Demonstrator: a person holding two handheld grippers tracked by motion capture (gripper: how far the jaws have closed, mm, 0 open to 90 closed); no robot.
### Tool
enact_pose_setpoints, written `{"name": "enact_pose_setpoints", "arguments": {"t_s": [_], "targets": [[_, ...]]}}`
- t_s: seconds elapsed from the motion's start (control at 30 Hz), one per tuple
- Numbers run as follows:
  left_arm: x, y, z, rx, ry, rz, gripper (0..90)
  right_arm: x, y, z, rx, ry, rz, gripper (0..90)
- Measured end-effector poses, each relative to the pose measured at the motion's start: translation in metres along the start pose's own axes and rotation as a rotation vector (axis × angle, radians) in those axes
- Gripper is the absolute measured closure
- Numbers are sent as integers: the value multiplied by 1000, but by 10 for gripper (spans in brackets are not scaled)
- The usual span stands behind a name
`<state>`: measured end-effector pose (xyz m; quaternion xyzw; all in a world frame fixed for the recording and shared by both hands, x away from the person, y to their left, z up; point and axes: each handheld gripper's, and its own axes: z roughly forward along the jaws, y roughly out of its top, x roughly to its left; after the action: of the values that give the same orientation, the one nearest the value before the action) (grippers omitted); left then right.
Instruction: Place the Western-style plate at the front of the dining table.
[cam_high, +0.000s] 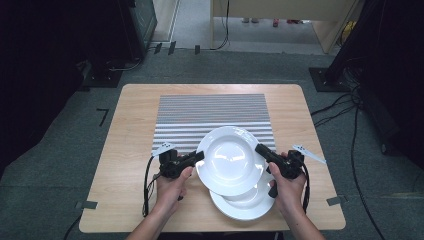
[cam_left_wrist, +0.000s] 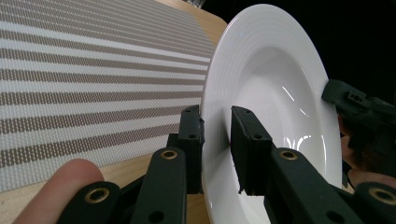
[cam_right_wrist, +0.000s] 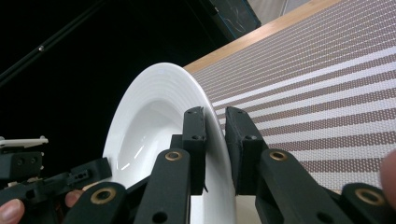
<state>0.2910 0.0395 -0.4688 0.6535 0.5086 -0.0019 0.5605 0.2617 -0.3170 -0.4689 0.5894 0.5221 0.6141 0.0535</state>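
Gripping the white plate (cam_high: 231, 159) from both sides, the left gripper (cam_high: 199, 156) and right gripper (cam_high: 260, 149) each have their jaws clamped tight over its rim. The plate hangs just above a second plate (cam_high: 245, 202) on the wooden table (cam_high: 135, 120), overlapping the near edge of the striped placemat (cam_high: 210, 112).

High view looks down; both gripper views closely share the plate (cam_left_wrist: 261, 84).

Black gripper (cam_high: 200, 156) jaws, brass rivets
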Motion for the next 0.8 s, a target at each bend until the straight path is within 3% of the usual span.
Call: {"name": "enact_pose_setpoints", "arguments": {"t_s": [0.37,0.8], "targets": [[13,18,1,-9,5,-24,750,8,14,19,6,15,-18,810],[28,42,4,-33,12,-46,747,17,43,50,34,34,-34,813]]}}
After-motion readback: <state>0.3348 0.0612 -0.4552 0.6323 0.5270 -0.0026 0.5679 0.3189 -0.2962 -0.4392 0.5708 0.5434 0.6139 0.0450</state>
